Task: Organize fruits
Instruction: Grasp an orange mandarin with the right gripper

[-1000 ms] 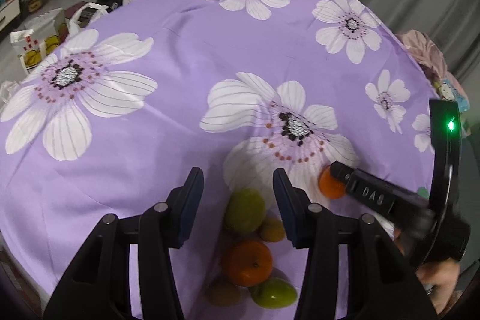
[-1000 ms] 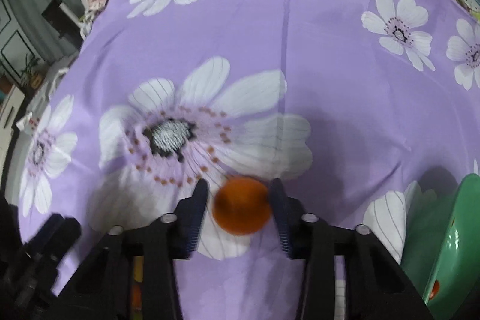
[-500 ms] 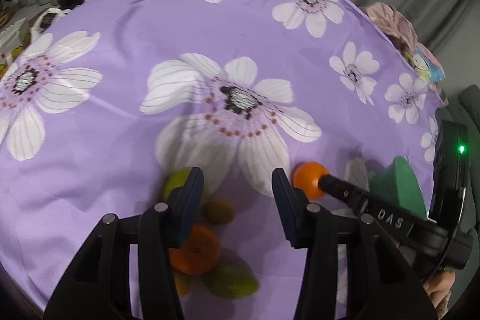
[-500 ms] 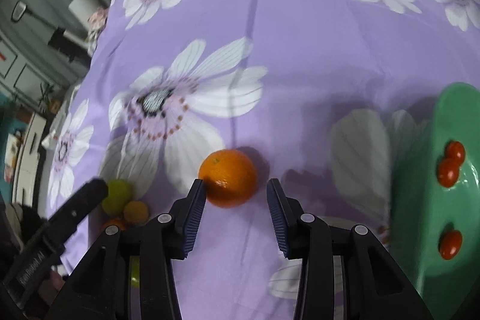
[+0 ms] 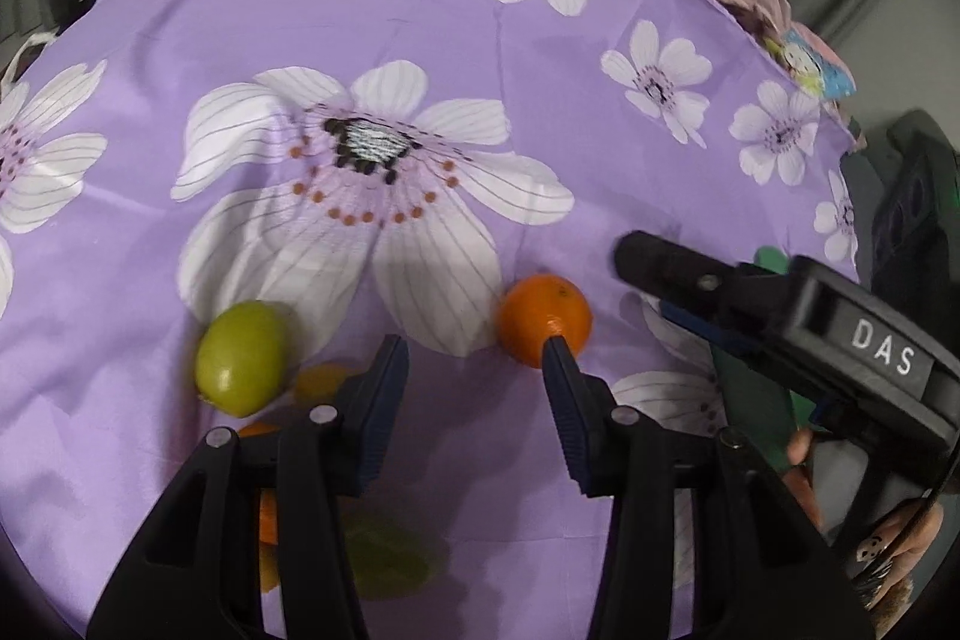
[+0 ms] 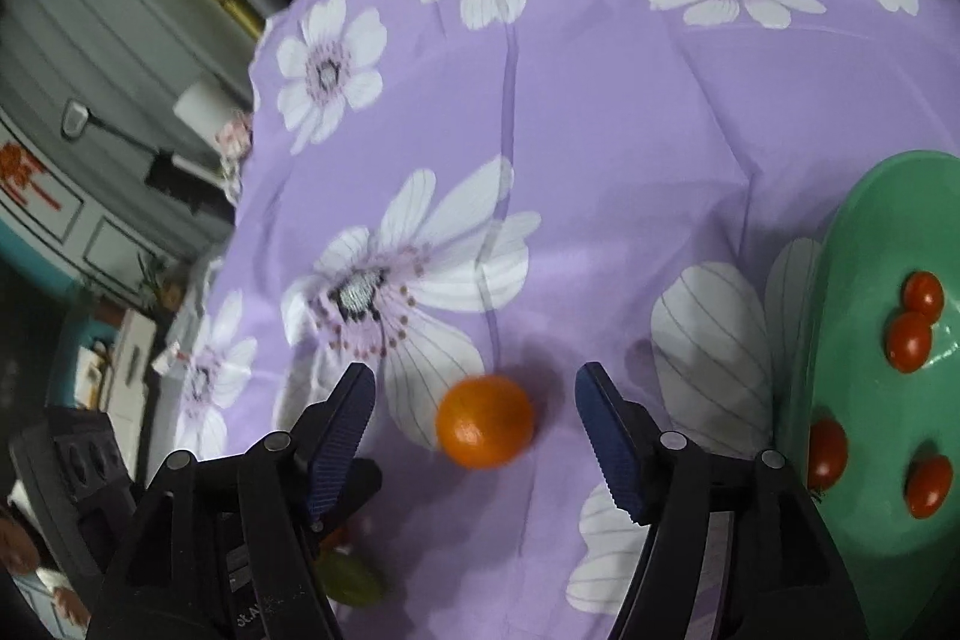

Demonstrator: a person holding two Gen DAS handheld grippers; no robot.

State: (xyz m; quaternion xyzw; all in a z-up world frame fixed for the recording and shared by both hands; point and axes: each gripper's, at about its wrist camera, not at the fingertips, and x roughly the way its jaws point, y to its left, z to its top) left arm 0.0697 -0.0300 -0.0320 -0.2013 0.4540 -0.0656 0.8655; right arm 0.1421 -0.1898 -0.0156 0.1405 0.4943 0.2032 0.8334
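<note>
An orange (image 6: 485,421) lies free on the purple flowered cloth, between and just ahead of the open fingers of my right gripper (image 6: 474,388). It also shows in the left wrist view (image 5: 545,319), touching the tip of my left gripper's right finger. My left gripper (image 5: 474,349) is open and empty. A green fruit (image 5: 241,357), a small yellow fruit (image 5: 321,379), another orange (image 5: 267,511) and another green fruit (image 5: 384,559) lie around and under its left finger. A green plate (image 6: 864,508) at the right holds several cherry tomatoes (image 6: 909,341).
The right gripper's body (image 5: 798,334) reaches in from the right in the left wrist view. The cloth's far edge (image 5: 750,34) drops off at the back right, with bundled cloth beyond. Furniture stands off the left edge (image 6: 108,196).
My right gripper opened and let go of the orange, which now rests on the cloth; its fingers spread wider. Both views swung right, bringing the green plate into sight.
</note>
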